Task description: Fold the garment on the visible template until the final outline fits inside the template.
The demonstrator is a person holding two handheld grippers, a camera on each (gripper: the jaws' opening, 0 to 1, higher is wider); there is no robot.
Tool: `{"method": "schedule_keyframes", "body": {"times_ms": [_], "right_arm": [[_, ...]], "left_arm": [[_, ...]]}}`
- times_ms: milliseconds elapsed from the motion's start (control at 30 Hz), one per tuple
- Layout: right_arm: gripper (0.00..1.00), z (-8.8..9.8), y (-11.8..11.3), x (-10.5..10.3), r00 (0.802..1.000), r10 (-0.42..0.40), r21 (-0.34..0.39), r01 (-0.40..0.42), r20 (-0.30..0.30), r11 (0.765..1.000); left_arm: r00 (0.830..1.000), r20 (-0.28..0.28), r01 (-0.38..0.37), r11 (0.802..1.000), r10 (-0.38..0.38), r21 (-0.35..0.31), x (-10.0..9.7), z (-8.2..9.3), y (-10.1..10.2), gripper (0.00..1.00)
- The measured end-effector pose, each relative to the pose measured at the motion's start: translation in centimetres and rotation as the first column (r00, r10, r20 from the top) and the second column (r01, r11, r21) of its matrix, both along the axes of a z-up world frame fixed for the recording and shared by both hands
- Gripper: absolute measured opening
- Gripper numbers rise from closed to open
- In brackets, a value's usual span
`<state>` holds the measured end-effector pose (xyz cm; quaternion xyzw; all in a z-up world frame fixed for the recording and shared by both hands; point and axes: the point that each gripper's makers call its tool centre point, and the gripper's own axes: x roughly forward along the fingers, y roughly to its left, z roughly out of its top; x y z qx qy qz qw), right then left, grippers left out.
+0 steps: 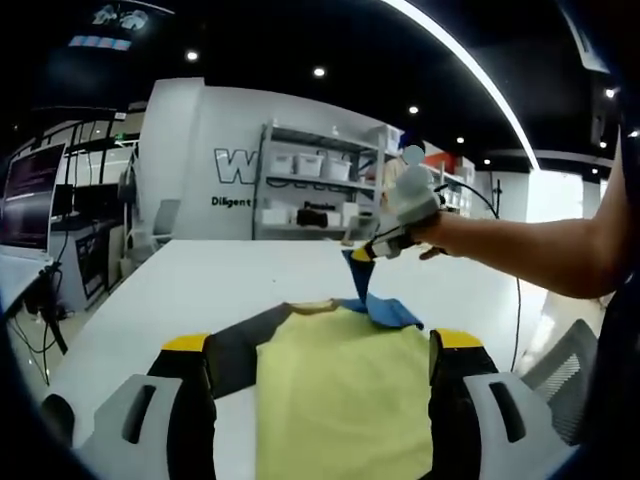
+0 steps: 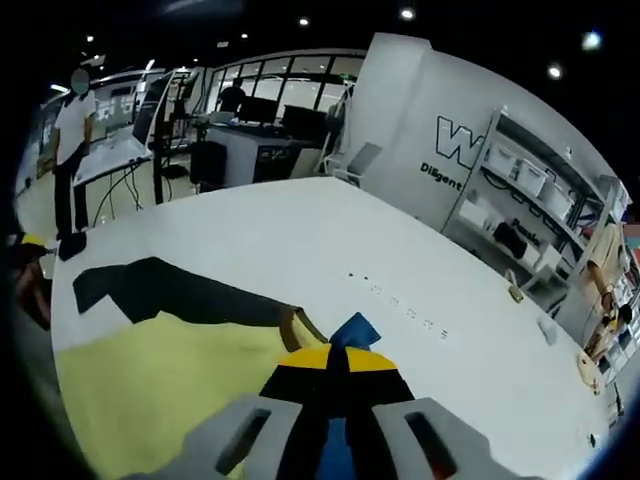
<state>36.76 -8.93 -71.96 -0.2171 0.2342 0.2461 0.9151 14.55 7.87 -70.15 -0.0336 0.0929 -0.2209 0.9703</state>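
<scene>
A yellow garment lies flat on the white table, with a dark grey sleeve spread to the left and a tan collar at its far end. My left gripper is open wide just above the yellow body, one jaw to each side. The blue sleeve is pulled up off the table by my right gripper, which is shut on its end. In the right gripper view, the right gripper pinches blue fabric, with the yellow body and dark sleeve to its left.
Metal shelving with bins stands past the table's far end, with an office chair to its left. A few small items lie near the table's far right edge. A person stands by desks far left.
</scene>
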Motion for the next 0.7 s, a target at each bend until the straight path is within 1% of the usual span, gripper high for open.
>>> {"method": "schedule_keyframes", "body": {"times_ms": [100, 267, 333, 433, 533, 700], "right_arm": [[0.00, -0.2, 1.6, -0.2, 0.999, 0.037, -0.003, -0.037, -0.008, 0.999], [0.00, -0.8, 3.0, -0.4, 0.997, 0.069, -0.013, -0.069, -0.019, 0.998], [0.00, -1.4, 4.3, -0.6, 0.995, 0.093, -0.018, -0.093, -0.030, 0.995], [0.00, -2.1, 5.4, -0.5, 0.993, 0.112, -0.040, -0.114, -0.035, 0.993], [0.00, -2.9, 5.9, -0.3, 0.992, 0.117, -0.042, -0.119, -0.050, 0.992], [0.00, -4.1, 7.4, -0.9, 0.986, 0.150, -0.048, -0.153, -0.074, 0.987]], "left_arm": [[1.000, -0.002, 0.000, 1.000, 0.000, 0.000, 0.1, -0.1, 0.1, 0.84], [1.000, -0.007, 0.003, 1.000, -0.003, 0.004, 0.1, -0.3, 0.1, 0.83], [1.000, -0.009, 0.003, 1.000, -0.003, 0.003, 0.1, -0.3, 0.1, 0.83], [1.000, -0.011, 0.002, 1.000, -0.002, 0.004, 0.1, -0.3, 0.1, 0.83], [1.000, -0.013, 0.003, 1.000, -0.003, 0.006, 0.0, -0.3, 0.0, 0.83], [1.000, -0.017, 0.001, 1.000, -0.001, 0.006, -0.1, -0.3, -0.3, 0.83]]}}
